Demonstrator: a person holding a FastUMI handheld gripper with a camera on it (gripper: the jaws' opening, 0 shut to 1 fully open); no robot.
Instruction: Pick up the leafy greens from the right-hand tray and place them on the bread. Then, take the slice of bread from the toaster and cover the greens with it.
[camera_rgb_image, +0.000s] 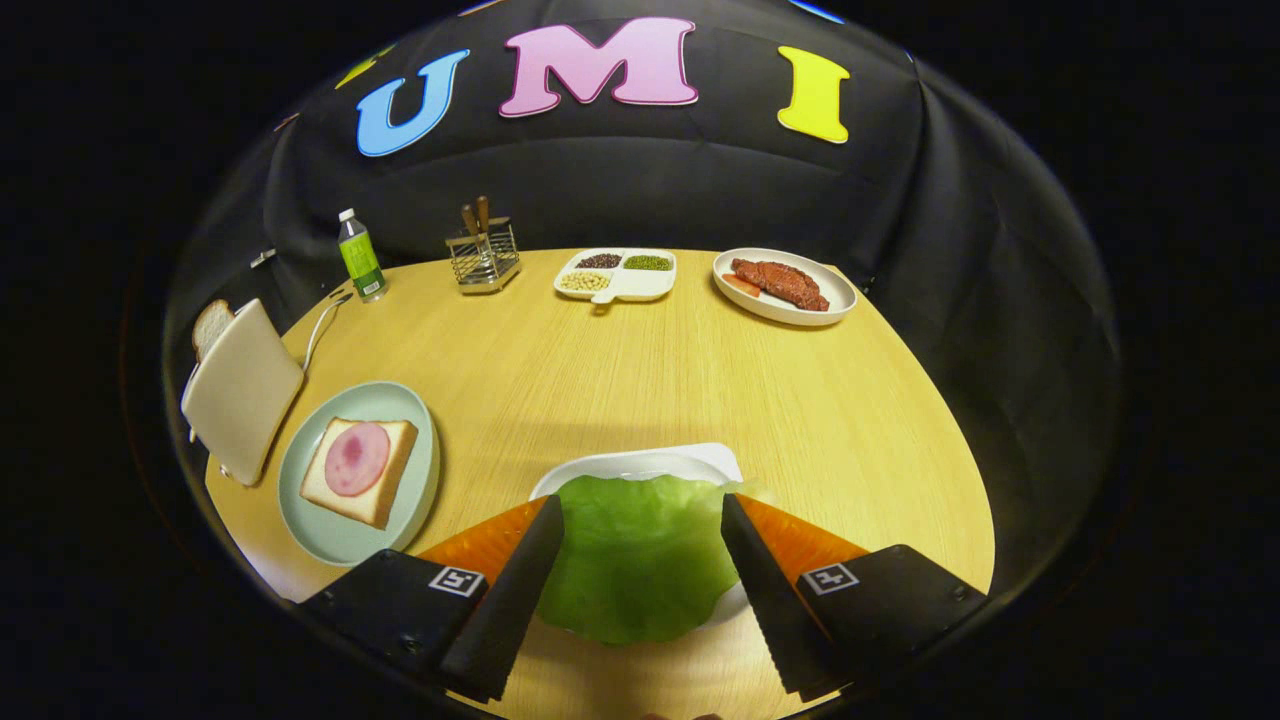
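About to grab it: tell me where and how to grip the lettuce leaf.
Pinch the lettuce leaf at its raised, curled far edge, coming straight down from above. It lies flat on the white tray, so only that rim gives purchase. The gripper is open, fingers straddling the leaf.

- Wooden table (640, 370), with the pale green plate (420, 490) as landmark.
- Toaster (242, 392) just beside that plate.
- Bottle (360, 257), utensil rack (484, 255), divided dish (618, 276), meat plate (785, 290) well beyond it.
- White tray (640, 465) near the plate.
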